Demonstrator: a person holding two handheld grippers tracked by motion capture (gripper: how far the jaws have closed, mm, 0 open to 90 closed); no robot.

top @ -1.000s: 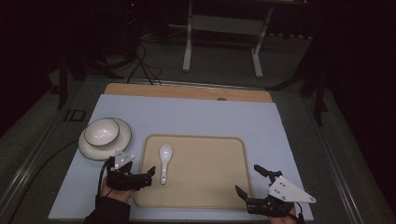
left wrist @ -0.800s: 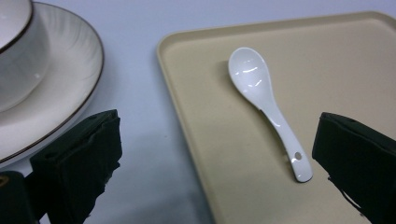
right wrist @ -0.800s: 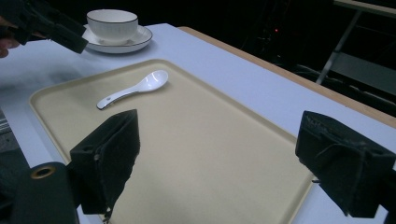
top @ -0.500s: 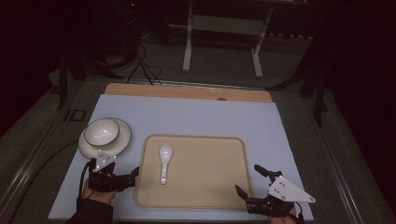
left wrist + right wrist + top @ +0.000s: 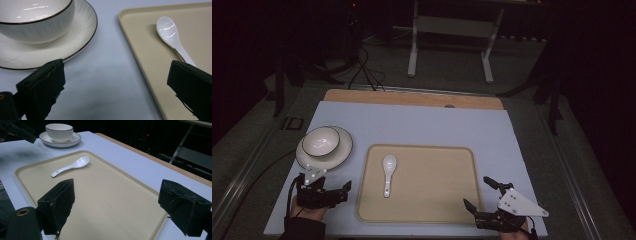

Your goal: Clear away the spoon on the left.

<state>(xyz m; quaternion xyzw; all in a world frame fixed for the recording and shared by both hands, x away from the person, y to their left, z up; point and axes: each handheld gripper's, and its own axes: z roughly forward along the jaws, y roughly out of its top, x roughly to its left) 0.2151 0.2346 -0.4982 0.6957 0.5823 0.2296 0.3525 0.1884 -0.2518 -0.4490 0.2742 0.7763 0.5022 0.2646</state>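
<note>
A beige tray (image 5: 427, 200) lies at the middle of a pale blue desk (image 5: 422, 125), with a white spoon (image 5: 388, 172) resting on its left half, bowl end pointing away from the person and handle toward the near edge. To the left of the tray, well clear of it, a white bowl (image 5: 320, 141) with a dark rim sits on a matching saucer (image 5: 343, 150).

The left tool (image 5: 329, 192) sits low at the near left corner of the desk, just in front of the saucer, its jaws spread wide and holding nothing; in the left gripper view the saucer's edge lies behind one jaw and the spoon's handle runs behind the other. Compared with a second ago, when this tool reached over the tray's left edge near the spoon, it has drawn back leftward and now stands off the tray, on the bare desk.

The right tool (image 5: 479, 195) rests at the tray's near right corner, jaws likewise spread and empty, in the same place as before. The right gripper view (image 5: 117, 207) looks across the tray toward the spoon and the distant bowl. Spoon, bowl and saucer have not moved.
</note>
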